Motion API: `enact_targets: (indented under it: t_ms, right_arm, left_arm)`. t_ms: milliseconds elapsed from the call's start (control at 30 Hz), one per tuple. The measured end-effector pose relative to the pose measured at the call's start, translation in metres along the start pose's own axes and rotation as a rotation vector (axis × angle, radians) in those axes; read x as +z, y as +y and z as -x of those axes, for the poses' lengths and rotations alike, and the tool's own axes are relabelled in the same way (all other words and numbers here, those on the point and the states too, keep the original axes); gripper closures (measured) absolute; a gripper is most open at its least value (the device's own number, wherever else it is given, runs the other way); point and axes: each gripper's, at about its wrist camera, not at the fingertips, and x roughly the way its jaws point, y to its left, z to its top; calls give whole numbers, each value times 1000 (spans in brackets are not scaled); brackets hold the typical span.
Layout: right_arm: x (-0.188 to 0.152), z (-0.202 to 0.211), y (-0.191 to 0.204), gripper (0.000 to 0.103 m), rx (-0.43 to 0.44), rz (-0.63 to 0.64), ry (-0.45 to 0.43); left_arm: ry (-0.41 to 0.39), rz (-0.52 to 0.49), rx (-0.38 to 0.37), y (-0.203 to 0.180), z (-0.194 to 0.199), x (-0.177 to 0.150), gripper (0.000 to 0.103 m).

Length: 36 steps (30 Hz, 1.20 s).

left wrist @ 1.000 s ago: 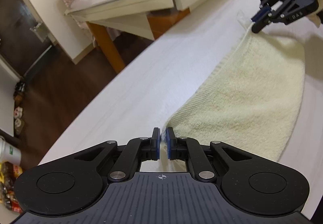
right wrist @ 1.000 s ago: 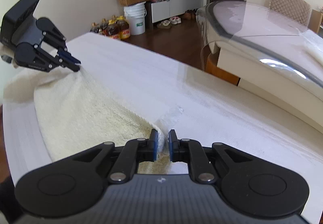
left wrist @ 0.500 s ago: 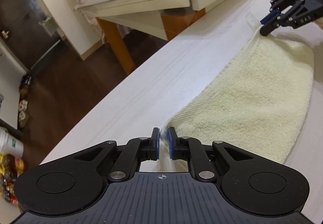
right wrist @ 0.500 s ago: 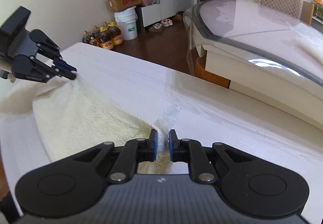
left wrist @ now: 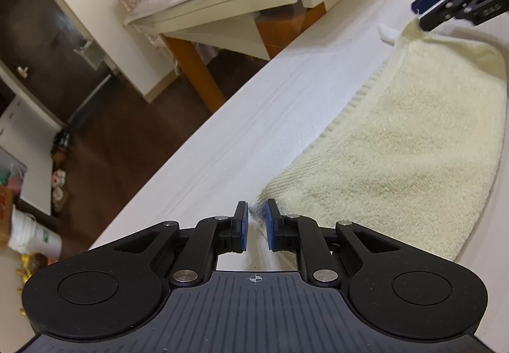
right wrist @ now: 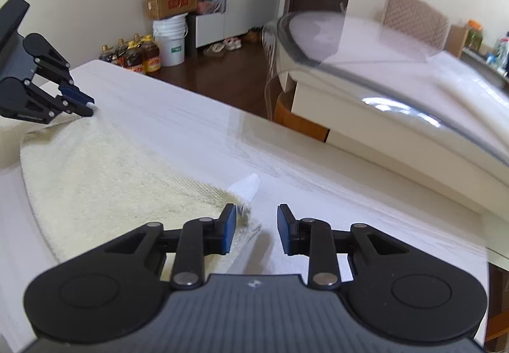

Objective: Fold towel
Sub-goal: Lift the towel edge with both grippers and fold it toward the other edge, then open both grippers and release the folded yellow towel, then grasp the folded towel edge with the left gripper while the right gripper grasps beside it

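The pale yellow towel lies folded on the white counter, stretched between the two grippers.

The left gripper sits low over the counter at one corner of the towel. Its blue-padded fingers stand slightly apart with a narrow gap, and the frayed tip of the towel corner lies in that gap; whether the pads press on it cannot be told. Ahead and to the right of these fingers the towel spreads in a broad band with a ribbed hem on its left edge.

The right gripper has its fingers spread wide. The towel corner rests on the counter just beside the inner face of the left finger, loose, with a small white label sticking out just ahead of it. The right finger stands over bare counter, apart from the cloth.

In the left wrist view the right gripper shows far ahead at upper right, its fingers parted at the towel's far corner. In the right wrist view the left gripper shows far ahead at left, fingertips at the opposite corner.

Beyond the counter stand a glass-topped table, a white bucket and oil bottles on the dark floor.
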Motion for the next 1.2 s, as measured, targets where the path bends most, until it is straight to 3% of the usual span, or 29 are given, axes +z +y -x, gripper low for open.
enact_targets:
  t_ms: [133, 200, 267, 367, 467, 733, 1033, 1200]
  right_arm:
    - [-8, 16, 21, 65, 10, 19, -25]
    - [-12, 20, 31, 65, 34, 23, -27]
    - [-16, 22, 41, 65, 56, 15, -32]
    - [-16, 26, 59, 65, 106, 9, -56]
    - [-13, 28, 80, 65, 140, 35, -81]
    - [12, 11, 168, 65, 257, 208, -122]
    - [29, -20, 254, 73, 201, 504, -114]
    - [30, -40, 275, 76, 137, 619, -83]
  left_arm:
    - [3, 15, 4, 1, 1, -1, 90]
    - [-2, 32, 7, 2, 1, -2, 84]
    - [-12, 63, 3, 7, 3, -4, 67]
    - [-39, 131, -8, 18, 9, -8, 53]
    - [-47, 175, -3, 28, 16, -10, 52]
    - [-45, 160, 49, 33, 39, -22, 42]
    - [-45, 236, 65, 49, 60, -60, 37]
    - [-58, 202, 56, 47, 67, -77, 32]
